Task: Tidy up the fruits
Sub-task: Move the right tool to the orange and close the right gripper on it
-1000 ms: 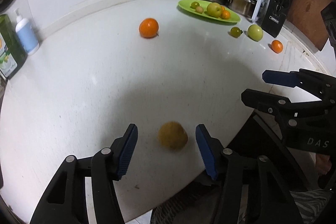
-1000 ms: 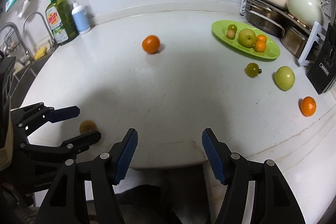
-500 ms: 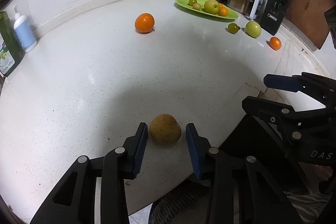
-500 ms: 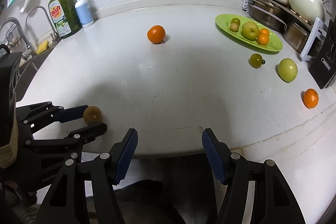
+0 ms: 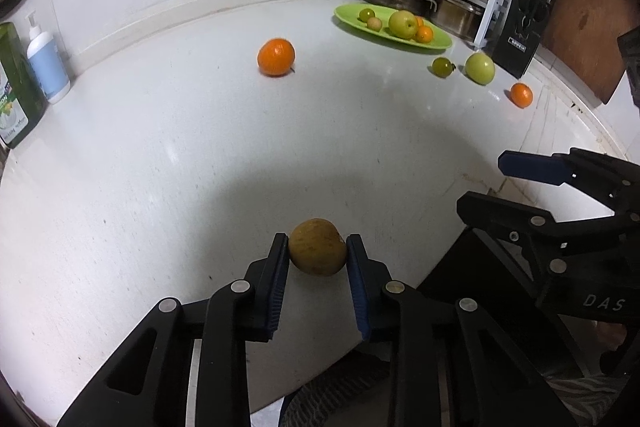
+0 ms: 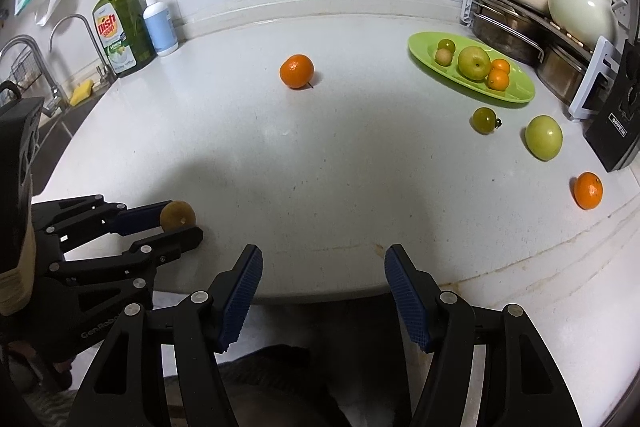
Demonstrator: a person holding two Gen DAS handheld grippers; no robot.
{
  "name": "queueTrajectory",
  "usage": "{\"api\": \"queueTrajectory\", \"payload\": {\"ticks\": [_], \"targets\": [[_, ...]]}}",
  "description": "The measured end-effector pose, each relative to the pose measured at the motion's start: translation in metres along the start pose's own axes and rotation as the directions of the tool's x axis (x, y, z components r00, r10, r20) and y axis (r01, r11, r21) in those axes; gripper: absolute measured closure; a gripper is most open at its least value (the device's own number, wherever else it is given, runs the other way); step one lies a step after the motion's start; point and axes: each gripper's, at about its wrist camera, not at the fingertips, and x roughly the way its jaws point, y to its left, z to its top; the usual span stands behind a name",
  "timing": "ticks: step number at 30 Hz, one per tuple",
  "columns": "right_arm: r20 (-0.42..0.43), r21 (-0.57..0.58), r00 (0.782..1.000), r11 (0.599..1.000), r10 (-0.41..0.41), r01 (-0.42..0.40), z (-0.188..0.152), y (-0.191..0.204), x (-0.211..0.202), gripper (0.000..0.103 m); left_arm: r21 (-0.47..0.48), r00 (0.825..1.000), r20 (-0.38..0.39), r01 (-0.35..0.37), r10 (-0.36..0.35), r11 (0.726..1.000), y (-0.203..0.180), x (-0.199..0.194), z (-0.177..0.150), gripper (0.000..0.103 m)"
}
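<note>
At the near edge of the white stone countertop [image 5: 168, 155], left gripper [image 5: 318, 253] has both blue pads pressed on a round brownish-yellow fruit [image 5: 317, 247], fruit sitting at the counter surface near the front edge. Right gripper [image 6: 323, 259] spread wide, holding nothing, over the front edge further right. Big orange mandarin [image 6: 297, 71] alone mid-counter toward the back wall. Oval lime-green plate [image 6: 516, 95] at the back right corner by the metal pot rack [image 6: 520, 39], carrying a green apple [image 6: 474, 63], two small oranges, two small greenish fruits. Just off the plate's front rim: dark green tomato [image 6: 485, 120], pale green apple [image 6: 543, 137]; small orange [image 6: 588, 190] nearer the right edge.
</note>
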Motion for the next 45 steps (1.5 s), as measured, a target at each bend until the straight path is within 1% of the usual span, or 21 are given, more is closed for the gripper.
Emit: {"api": "queueTrajectory", "payload": {"ticks": [5,9,16,22,28,32,38,45], "targets": [[0.015,0.004,1.0,1.0,0.005,-0.005,0.011,0.0,0.005,0.039,-0.009,1.0,0.022,-0.016,0.016,1.0,0.008,-0.004,0.014,0.074],[0.028,0.001,1.0,1.0,0.008,-0.008,0.028,0.003,0.012,0.039,-0.018,0.999,0.031,-0.032,0.033,0.999,0.016,-0.001,0.027,0.074],[0.065,-0.019,0.998,1.0,0.019,-0.018,0.066,0.008,0.034,0.039,-0.03,0.997,0.044,-0.068,0.069,0.997,0.038,0.008,0.053,0.074],[0.071,-0.041,0.997,0.999,0.029,-0.027,0.1,0.015,0.059,0.039,-0.041,0.994,0.053,-0.089,0.091,0.995,0.058,0.019,0.075,0.074],[0.056,-0.057,0.998,0.998,0.038,-0.035,0.131,0.023,0.089,0.039,-0.051,0.993,0.046,-0.102,0.105,0.993,0.079,0.034,0.094,0.074],[0.043,-0.058,0.998,0.997,0.043,-0.041,0.145,0.024,0.106,0.039,-0.054,0.993,0.045,-0.105,0.107,0.993,0.09,0.043,0.104,0.074],[0.012,-0.069,0.999,0.997,0.04,-0.039,0.161,0.028,0.129,0.039,-0.055,0.993,0.041,-0.104,0.107,0.993,0.104,0.055,0.116,0.074],[-0.018,-0.08,1.0,0.997,0.021,-0.023,0.171,0.03,0.151,0.039,-0.073,0.994,0.026,-0.1,0.102,0.992,0.117,0.071,0.126,0.074]]}}
